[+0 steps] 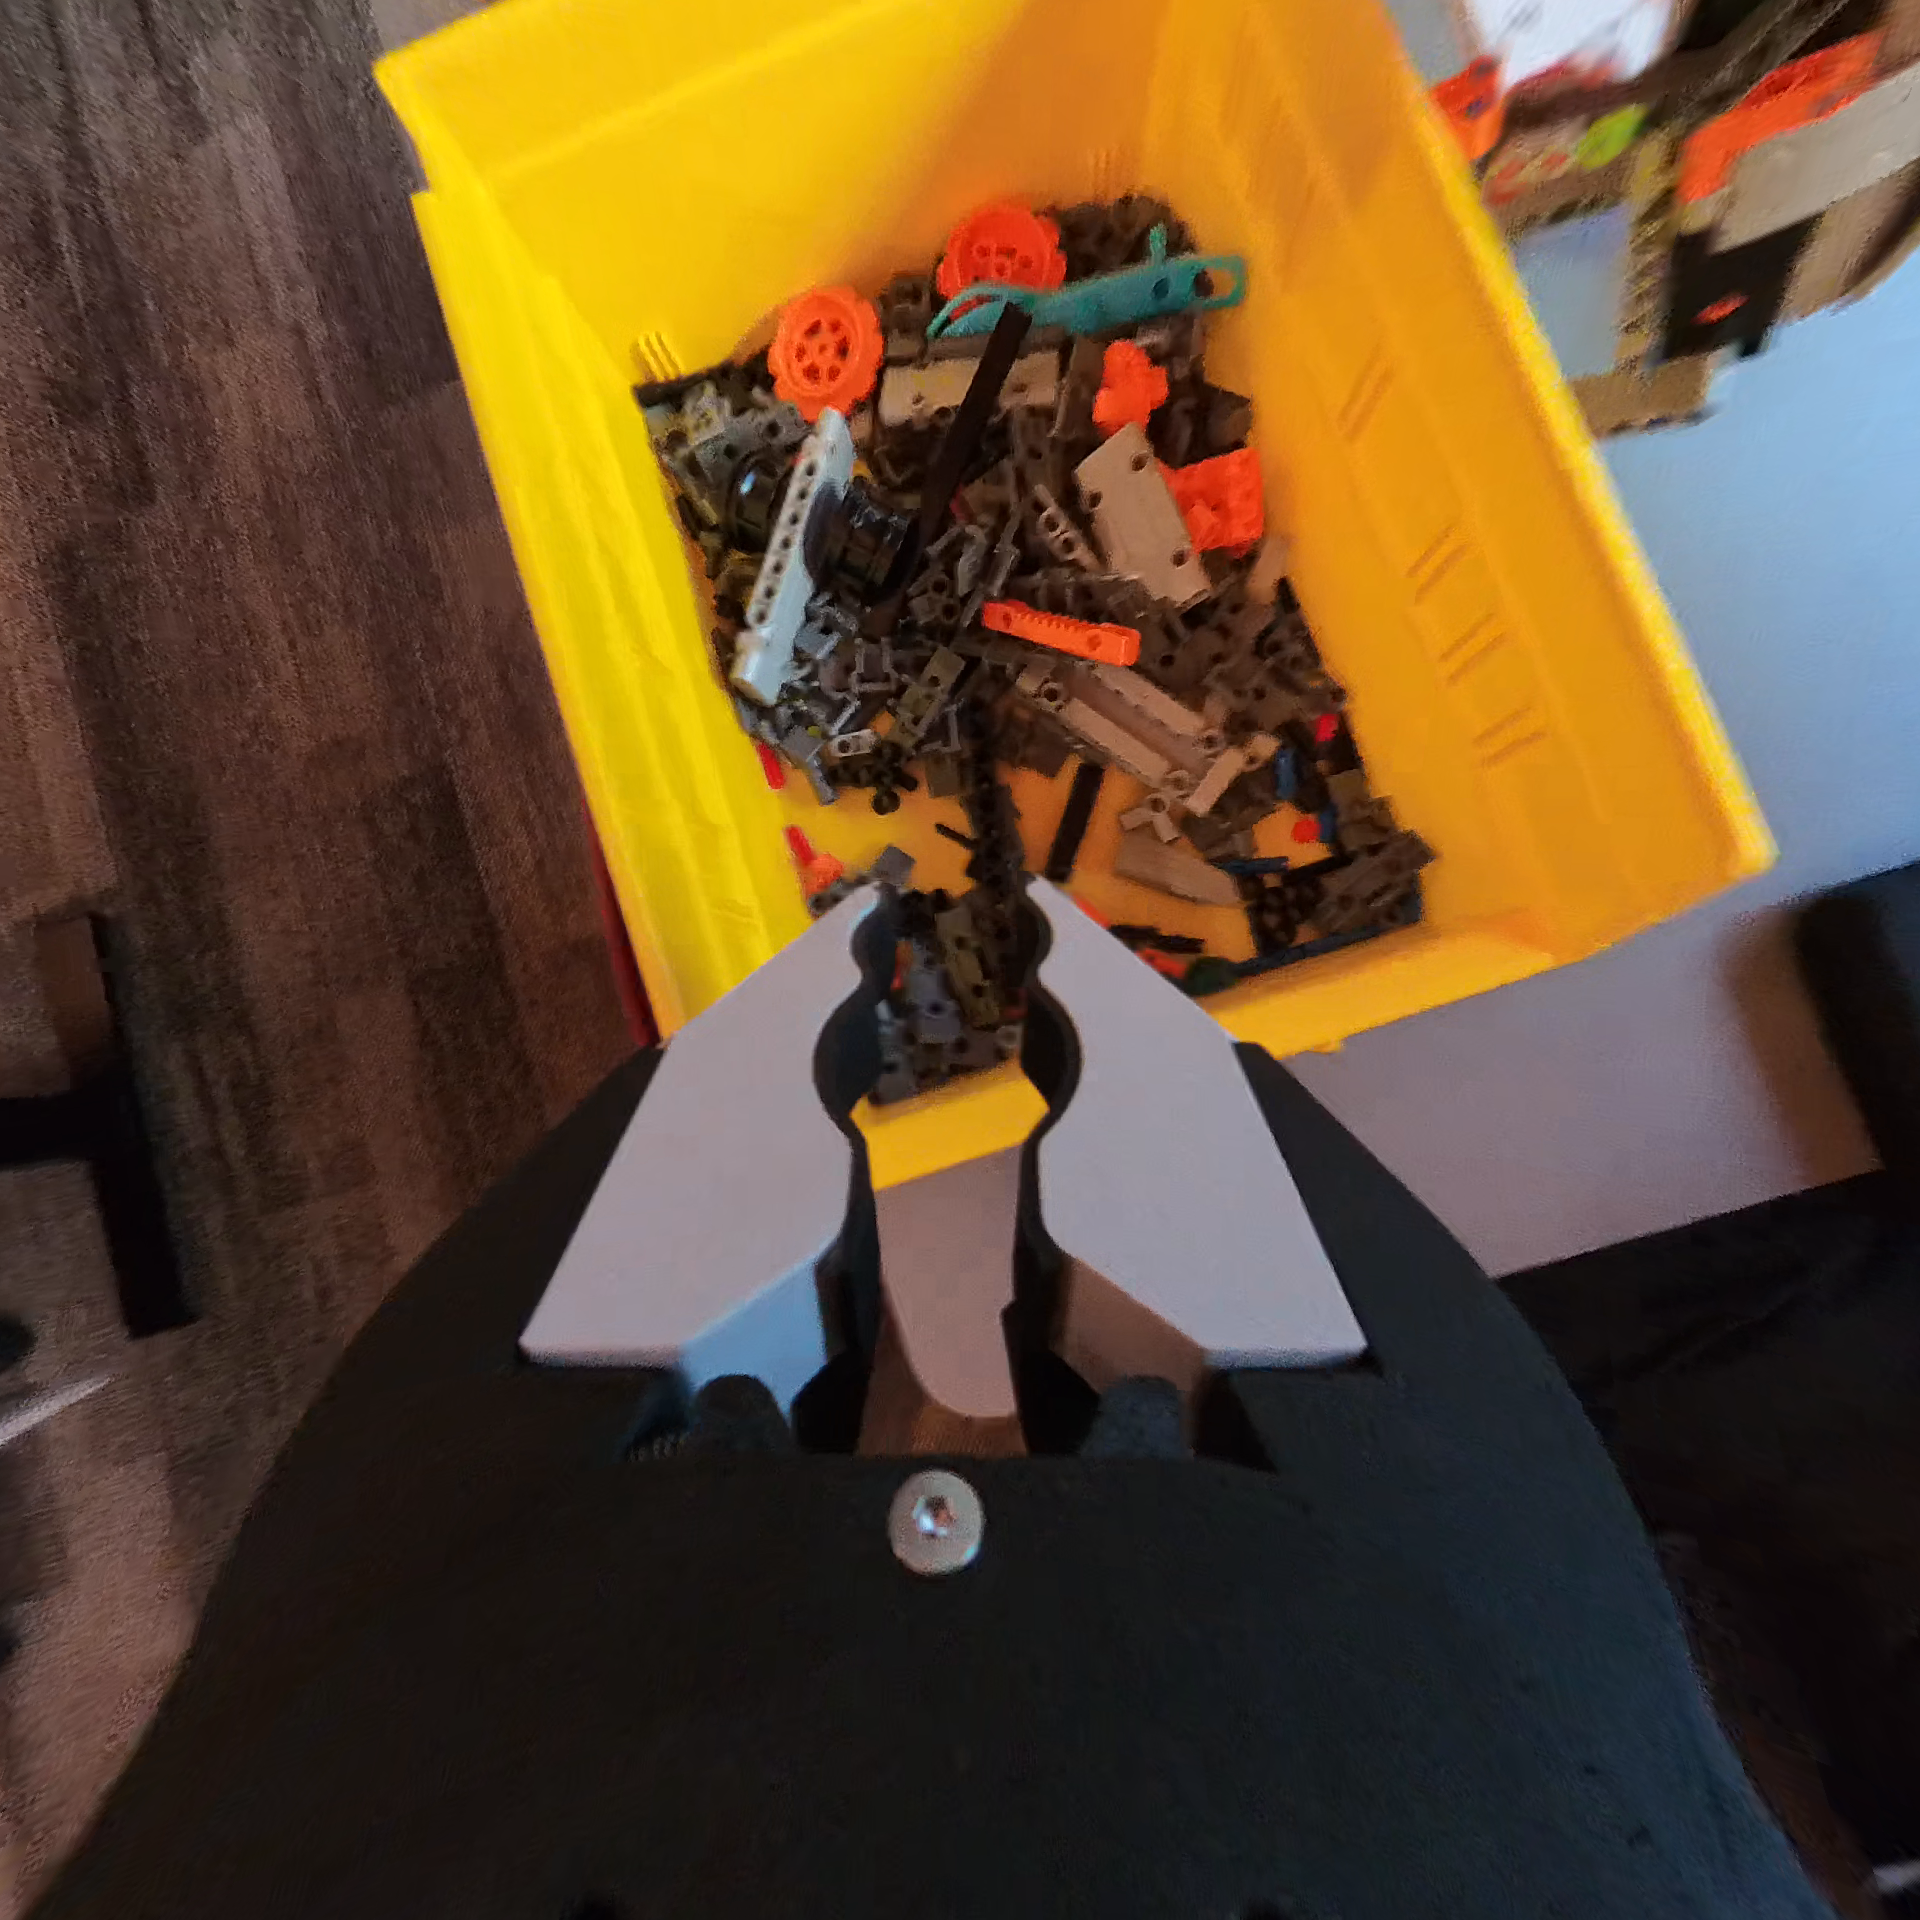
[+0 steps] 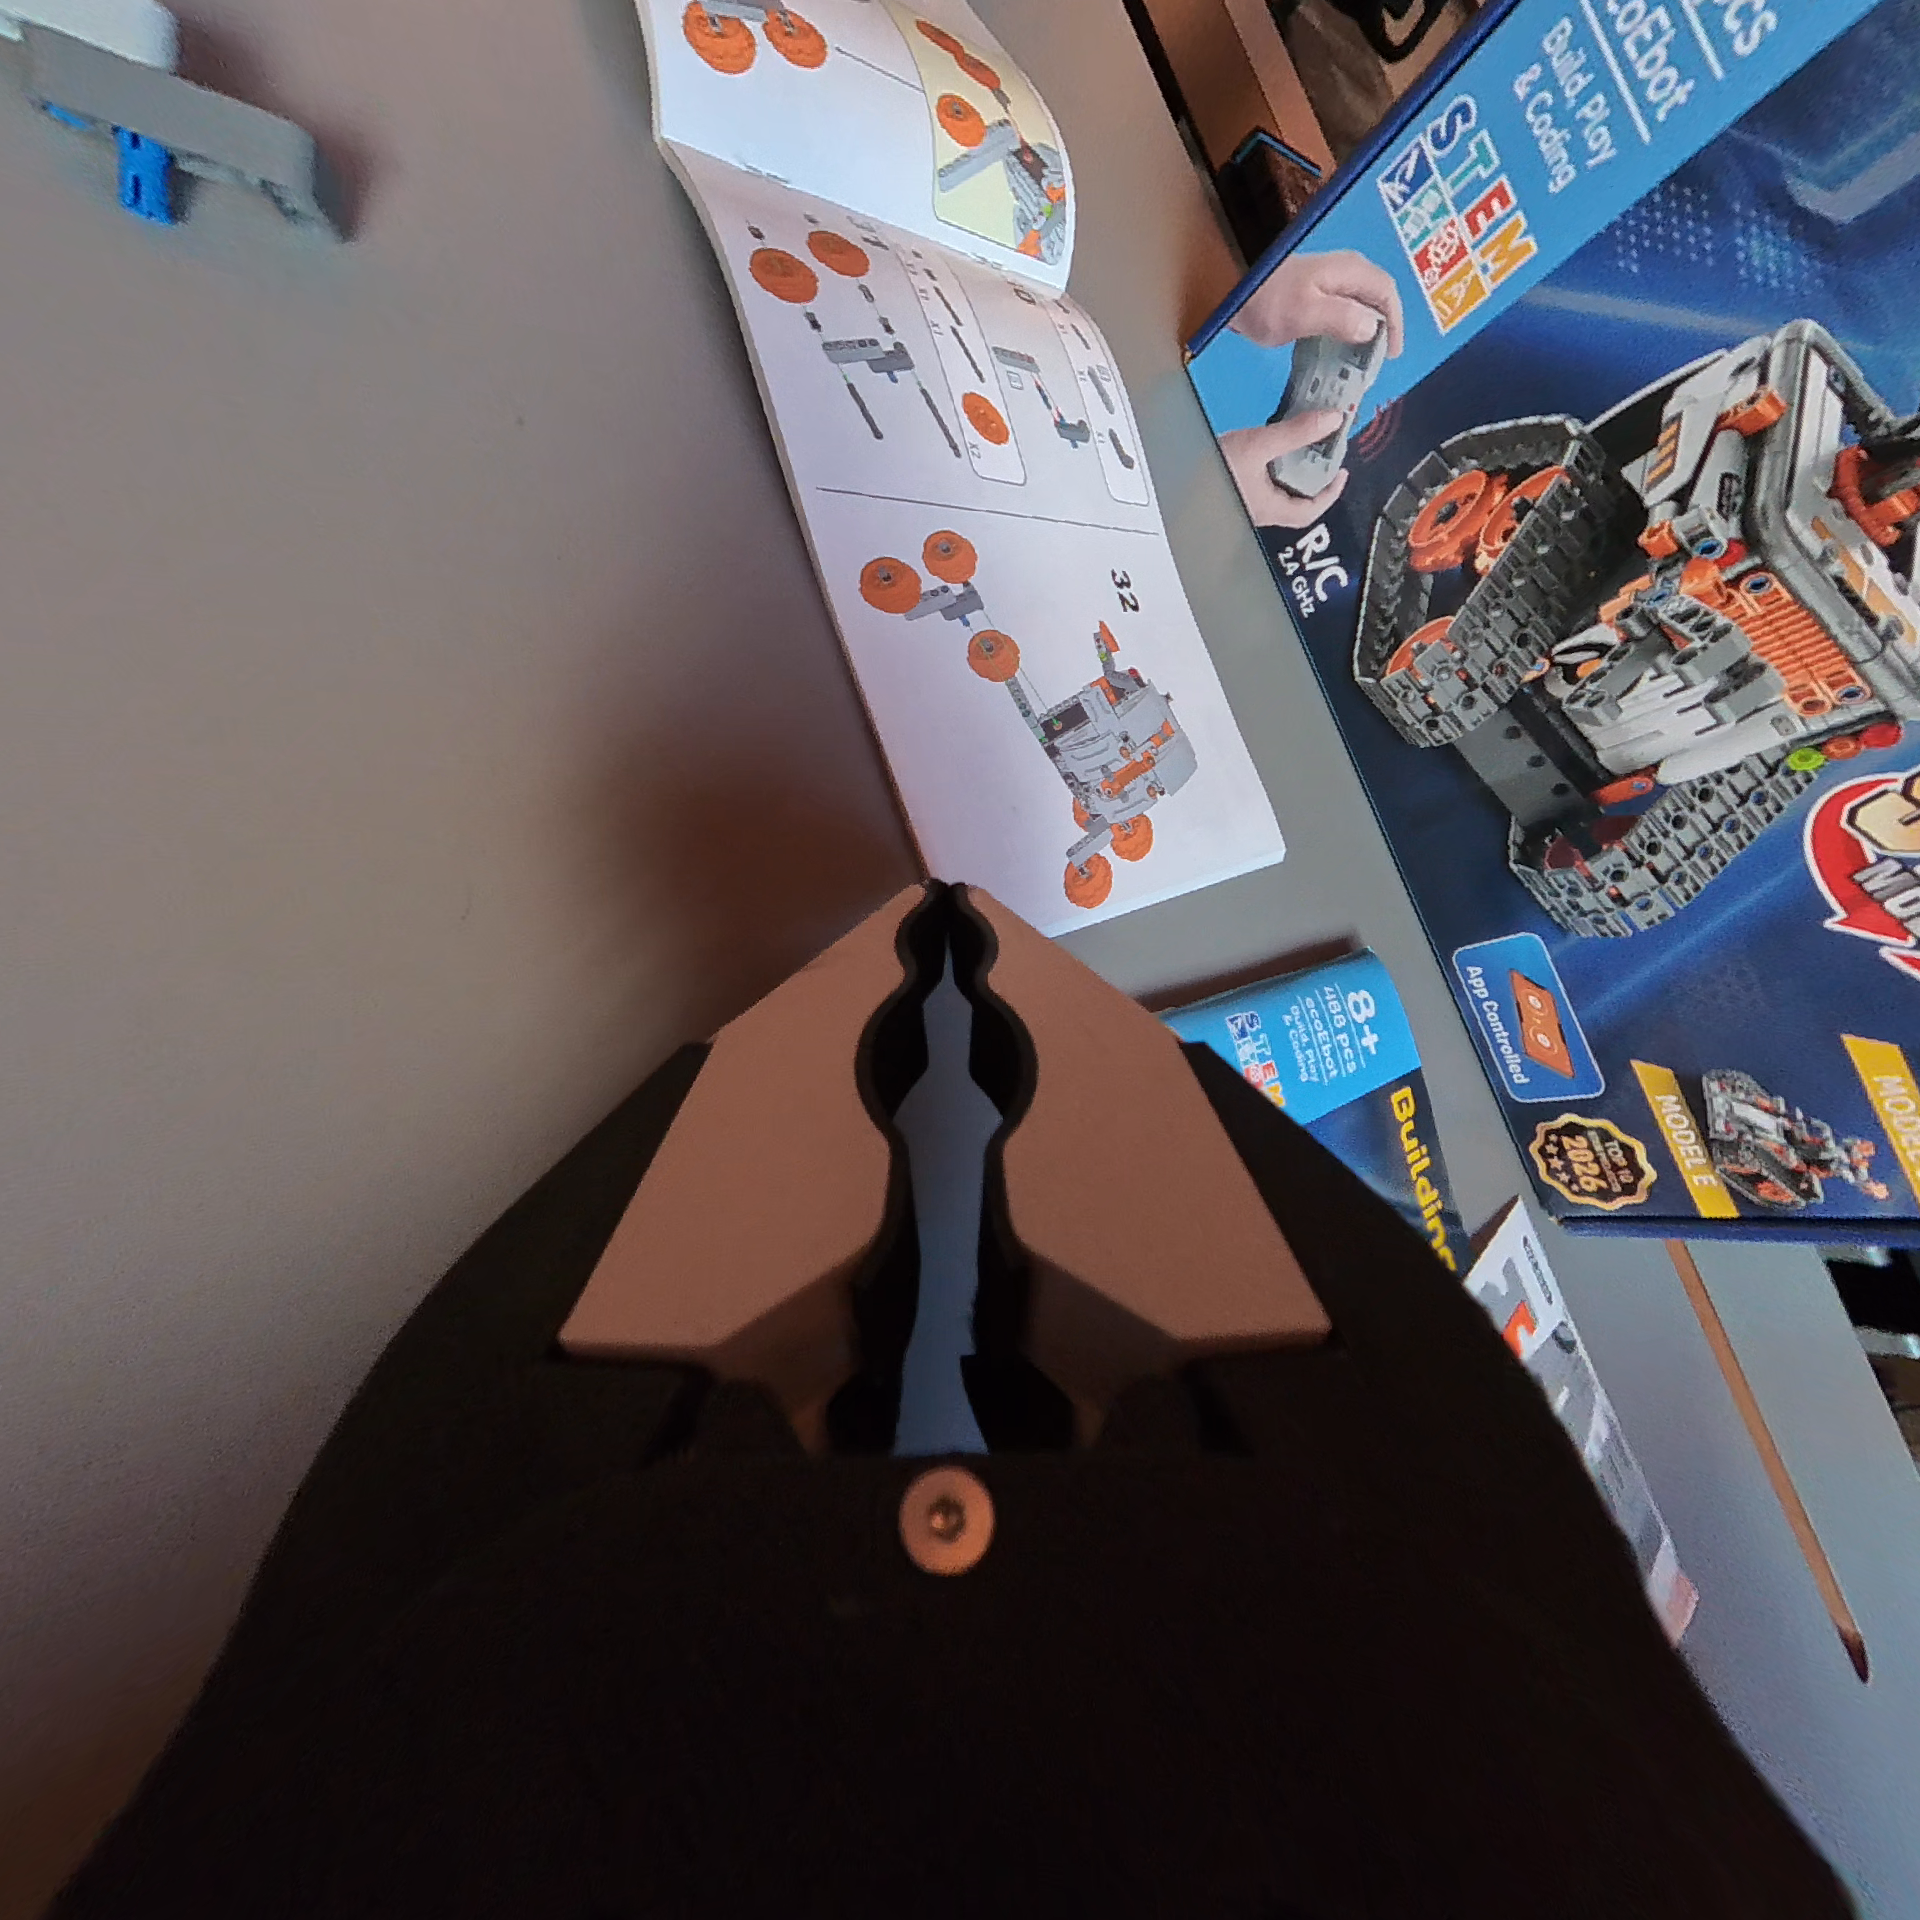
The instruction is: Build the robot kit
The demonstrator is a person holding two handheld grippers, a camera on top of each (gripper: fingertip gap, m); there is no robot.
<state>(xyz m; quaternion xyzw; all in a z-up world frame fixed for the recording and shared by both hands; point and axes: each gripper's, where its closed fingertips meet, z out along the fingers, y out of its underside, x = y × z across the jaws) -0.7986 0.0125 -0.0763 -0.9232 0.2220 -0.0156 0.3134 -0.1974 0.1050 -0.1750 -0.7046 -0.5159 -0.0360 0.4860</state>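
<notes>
Left claw over the bin, right one pinched empty.

My left claw (image 1: 951, 899) gapes empty above the yellow bin (image 1: 1455, 540) of bricks (image 1: 1018, 623); my right claw (image 2: 948, 896), tips touching, hovers beside the booklet (image 2: 997, 540), box (image 2: 1621, 623) beyond.

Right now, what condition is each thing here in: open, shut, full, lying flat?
left gripper: open, holding nothing, over the bin's near edge.
right gripper: shut, empty, tips beside the booklet.
yellow bin: lidless, bottom covered with loose building pieces.
instruction booklet: open, lying flat.
blue box: lying flat, picture side up.
pencil: lying on the table.
</notes>
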